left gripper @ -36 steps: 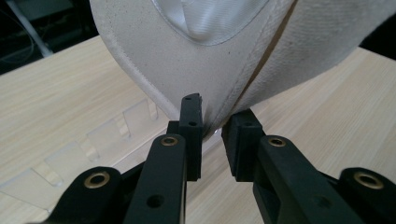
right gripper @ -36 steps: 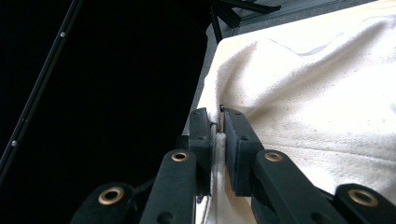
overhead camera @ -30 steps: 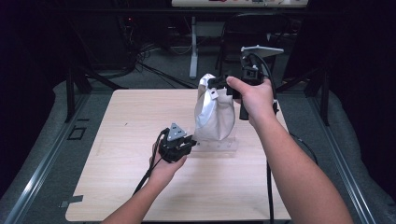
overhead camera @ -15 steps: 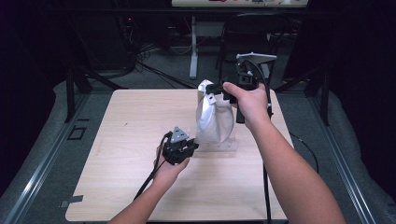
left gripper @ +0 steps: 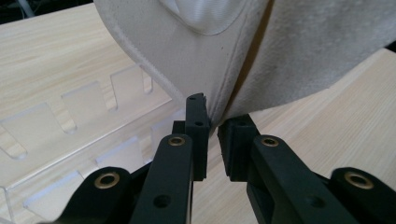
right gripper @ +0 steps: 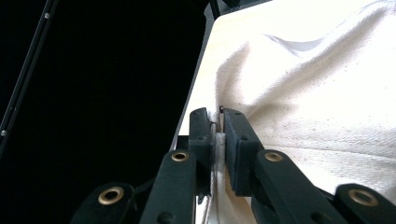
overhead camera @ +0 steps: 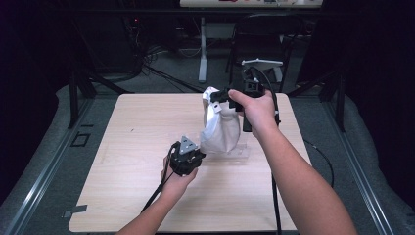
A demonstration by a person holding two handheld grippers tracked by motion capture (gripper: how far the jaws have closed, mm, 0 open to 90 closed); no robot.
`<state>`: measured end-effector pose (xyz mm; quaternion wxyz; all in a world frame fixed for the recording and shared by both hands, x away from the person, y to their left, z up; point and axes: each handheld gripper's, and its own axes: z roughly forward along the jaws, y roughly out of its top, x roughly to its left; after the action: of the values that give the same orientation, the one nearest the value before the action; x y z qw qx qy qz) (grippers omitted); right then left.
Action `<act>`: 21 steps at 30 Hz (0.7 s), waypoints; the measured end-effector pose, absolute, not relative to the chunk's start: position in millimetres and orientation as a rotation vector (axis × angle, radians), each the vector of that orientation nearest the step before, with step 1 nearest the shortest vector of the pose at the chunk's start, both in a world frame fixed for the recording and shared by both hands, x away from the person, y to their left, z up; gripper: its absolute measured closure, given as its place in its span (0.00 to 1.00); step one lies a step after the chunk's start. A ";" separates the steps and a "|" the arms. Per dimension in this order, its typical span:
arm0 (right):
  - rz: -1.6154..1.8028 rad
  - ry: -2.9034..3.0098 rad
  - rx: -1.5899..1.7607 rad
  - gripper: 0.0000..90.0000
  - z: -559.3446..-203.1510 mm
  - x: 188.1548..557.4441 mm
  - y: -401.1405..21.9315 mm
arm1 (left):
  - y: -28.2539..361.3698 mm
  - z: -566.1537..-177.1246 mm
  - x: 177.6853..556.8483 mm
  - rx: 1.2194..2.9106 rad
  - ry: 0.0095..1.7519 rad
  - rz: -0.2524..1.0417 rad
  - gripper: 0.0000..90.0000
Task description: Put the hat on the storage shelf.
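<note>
A white cloth bag (overhead camera: 222, 129) hangs upright over the middle of the wooden table (overhead camera: 137, 127). My right gripper (overhead camera: 215, 95) is shut on its top edge, and in the right gripper view the fabric (right gripper: 327, 93) is pinched between the pads of the right gripper (right gripper: 218, 121). My left gripper (overhead camera: 201, 152) sits low at the bag's lower left corner. Its jaws have just been closing. In the left gripper view the bag's (left gripper: 187, 51) bottom seam runs down between the tips of the left gripper (left gripper: 214, 126), which nip it.
A clear acrylic rack (overhead camera: 242, 152) with slotted walls lies flat on the table under the bag, and it also appears in the left gripper view (left gripper: 70, 121). Cables trail from both grippers toward the near edge. Dark floor, a chair and stands surround the table.
My right hand has come down a little with the bag's top, so the bag sags lower over the rack. The left gripper has stayed at the bag's lower corner.
</note>
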<state>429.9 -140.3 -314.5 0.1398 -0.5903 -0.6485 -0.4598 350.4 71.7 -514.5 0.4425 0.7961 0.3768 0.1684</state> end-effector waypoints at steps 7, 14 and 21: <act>-1.336 -1.874 -1.713 0.91 -313.9 429.5 -143.9 | 77.5 -507.3 336.8 1.974 0.875 0.426 0.77; -1.344 -1.870 -1.720 0.91 -313.6 428.6 -142.4 | 74.5 -492.1 325.5 1.997 0.808 0.511 0.66; -1.334 -1.882 -1.710 0.91 -314.3 428.6 -137.4 | 65.0 -486.2 330.6 2.002 0.816 0.569 0.68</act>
<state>428.6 -137.4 -314.3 0.1345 -0.5902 -0.6493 -0.4603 330.6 65.0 -486.2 0.4378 0.8051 0.3284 0.2288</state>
